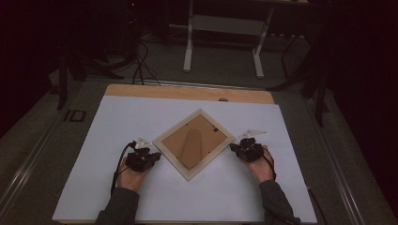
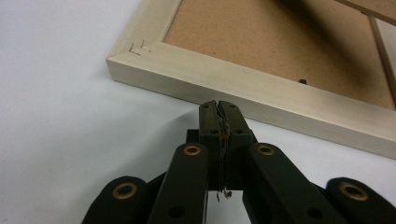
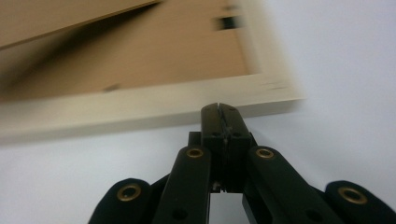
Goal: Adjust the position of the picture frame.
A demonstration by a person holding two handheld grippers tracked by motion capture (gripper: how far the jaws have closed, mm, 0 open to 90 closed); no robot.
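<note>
High view: picture frame (image 1: 194,143) lies face-down, cornerwise, mid-worktop (image 1: 117,117) between both grippers. Left gripper (image 1: 157,156) and right gripper (image 1: 233,147), each clenched empty, flank opposite edges, about equally near.

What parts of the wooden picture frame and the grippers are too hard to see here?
- The pale wooden picture frame lies face down, so its front is hidden by its own brown backing board.
- Right gripper view: the frame is blurred.
- Whether the shut left gripper or right gripper touches the frame edge: too close to tell.
</note>
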